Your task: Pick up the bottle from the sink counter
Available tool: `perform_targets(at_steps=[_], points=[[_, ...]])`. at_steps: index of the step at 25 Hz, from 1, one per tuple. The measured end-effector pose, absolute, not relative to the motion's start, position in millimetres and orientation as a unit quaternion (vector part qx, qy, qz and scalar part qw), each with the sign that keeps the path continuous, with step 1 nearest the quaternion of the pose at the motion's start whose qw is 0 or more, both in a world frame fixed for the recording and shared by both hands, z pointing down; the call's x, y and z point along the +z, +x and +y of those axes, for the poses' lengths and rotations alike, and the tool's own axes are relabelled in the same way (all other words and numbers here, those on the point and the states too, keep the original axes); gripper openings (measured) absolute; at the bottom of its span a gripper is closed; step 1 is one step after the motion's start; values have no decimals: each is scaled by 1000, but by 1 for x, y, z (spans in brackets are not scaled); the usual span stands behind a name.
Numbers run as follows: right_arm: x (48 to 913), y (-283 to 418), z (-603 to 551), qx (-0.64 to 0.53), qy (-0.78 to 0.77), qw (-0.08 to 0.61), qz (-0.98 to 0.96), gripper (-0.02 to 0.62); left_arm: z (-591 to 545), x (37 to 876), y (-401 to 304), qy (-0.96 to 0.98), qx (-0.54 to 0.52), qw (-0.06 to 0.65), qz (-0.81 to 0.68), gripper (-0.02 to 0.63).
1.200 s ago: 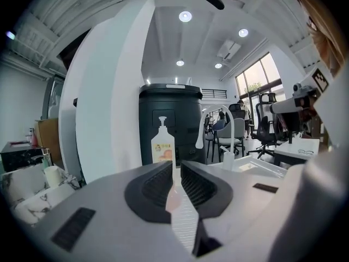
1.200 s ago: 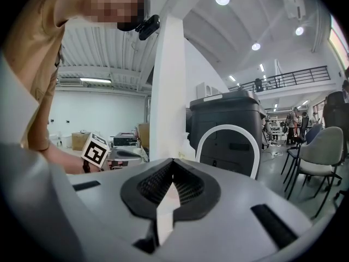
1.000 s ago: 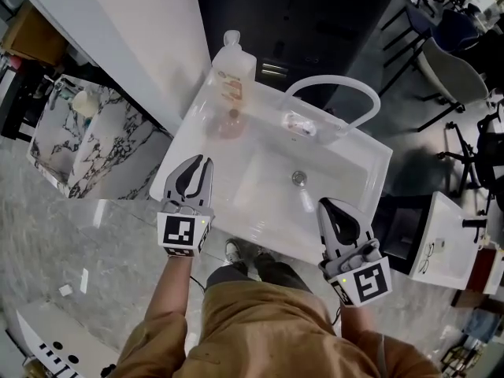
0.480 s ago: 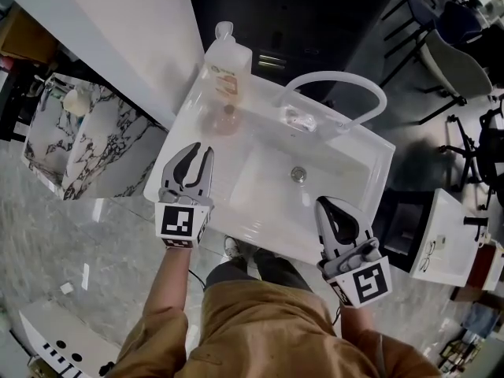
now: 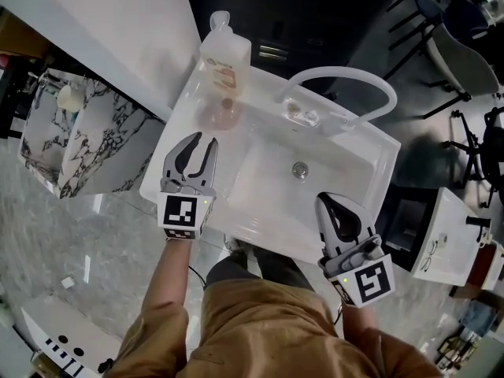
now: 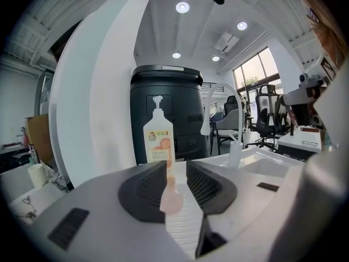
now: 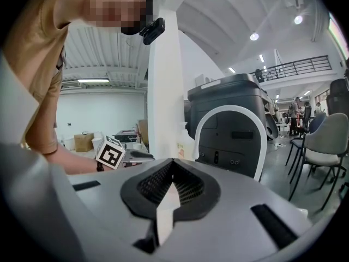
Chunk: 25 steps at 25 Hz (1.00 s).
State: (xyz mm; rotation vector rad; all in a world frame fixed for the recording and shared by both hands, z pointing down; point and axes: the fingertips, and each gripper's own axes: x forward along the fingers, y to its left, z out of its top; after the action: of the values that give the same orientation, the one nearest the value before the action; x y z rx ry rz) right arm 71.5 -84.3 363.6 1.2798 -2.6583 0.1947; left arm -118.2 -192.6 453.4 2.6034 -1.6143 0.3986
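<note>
L hand-held gripper (image 5: 202, 139) jaws just been opening, slightly apart, empty; bottle (image 5: 224, 60) ahead on counter (image 5: 366, 148), well apart. R hand-held gripper (image 5: 326, 201) closed, empty.

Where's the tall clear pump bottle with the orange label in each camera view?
Head view: the tall clear pump bottle stands top centre-left, at the back left corner of the white sink counter.
Left gripper view: the bottle is at the centre, upright.
Right gripper view: the bottle is small, near the centre.
Shared landmark: the white arched faucet, to the bottle's right in every view.
</note>
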Motion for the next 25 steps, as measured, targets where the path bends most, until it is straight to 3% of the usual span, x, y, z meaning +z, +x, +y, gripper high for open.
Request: perform_targets(at_steps=[25], points=[[402, 75, -106, 87, 409, 105, -902, 3, -244, 511, -104, 833, 155, 44, -530, 173]])
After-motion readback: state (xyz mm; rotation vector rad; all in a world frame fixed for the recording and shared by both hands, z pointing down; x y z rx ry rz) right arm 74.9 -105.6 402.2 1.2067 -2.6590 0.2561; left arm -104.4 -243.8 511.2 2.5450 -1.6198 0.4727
